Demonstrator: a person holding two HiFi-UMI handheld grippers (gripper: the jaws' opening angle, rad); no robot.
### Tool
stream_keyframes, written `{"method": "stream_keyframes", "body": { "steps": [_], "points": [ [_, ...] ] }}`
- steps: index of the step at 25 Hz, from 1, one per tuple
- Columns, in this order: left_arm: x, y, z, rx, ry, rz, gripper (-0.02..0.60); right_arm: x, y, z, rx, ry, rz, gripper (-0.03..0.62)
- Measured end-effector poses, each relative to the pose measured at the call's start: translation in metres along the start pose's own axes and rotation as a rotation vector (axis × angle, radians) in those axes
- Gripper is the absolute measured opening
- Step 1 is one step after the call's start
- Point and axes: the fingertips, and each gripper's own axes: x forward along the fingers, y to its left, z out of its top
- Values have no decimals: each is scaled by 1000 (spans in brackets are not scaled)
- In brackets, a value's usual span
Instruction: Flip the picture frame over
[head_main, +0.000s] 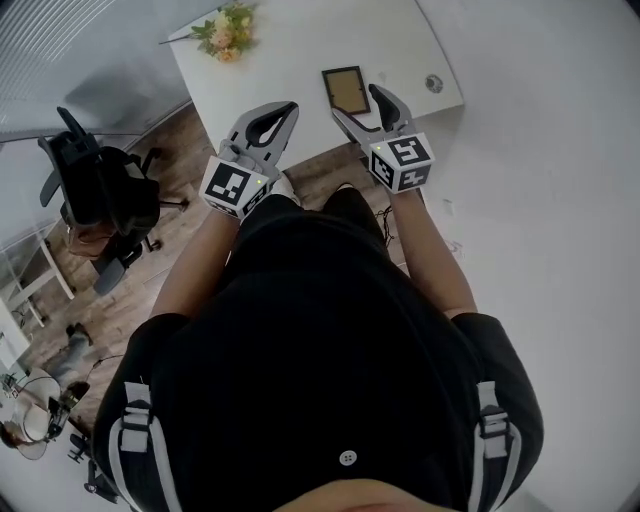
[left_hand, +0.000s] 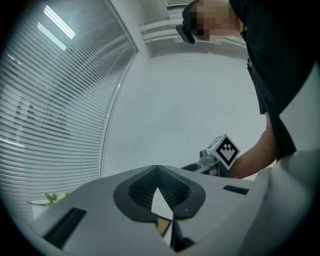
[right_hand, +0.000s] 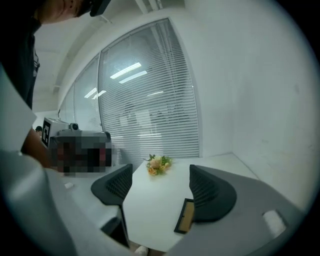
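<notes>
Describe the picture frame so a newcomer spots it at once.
Look at the white table at the top of the head view. Near its front edge, right of centre, lies the picture frame. It is the only dark-bordered rectangle with a tan middle, unlike the flower bunch and the round disc.

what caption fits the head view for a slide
Head view: left tongs shut, right tongs open, both raised near the picture frame lying on the white table.

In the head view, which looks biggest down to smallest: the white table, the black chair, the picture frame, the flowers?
1. white table
2. black chair, which stands lower, on the floor, so it may really be bigger than it looks
3. picture frame and flowers look about alike, too close to rank
</notes>
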Motion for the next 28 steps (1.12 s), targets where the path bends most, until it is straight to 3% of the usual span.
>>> {"method": "stream_keyframes", "body": {
  "steps": [9, 28],
  "points": [
    [29, 26, -45, -7, 59, -36, 2, 52, -31, -65, 30, 141, -146, 319],
    [71, 58, -125, -88, 125, -59, 2, 112, -67, -169, 139, 337, -239, 259]
  ]
}}
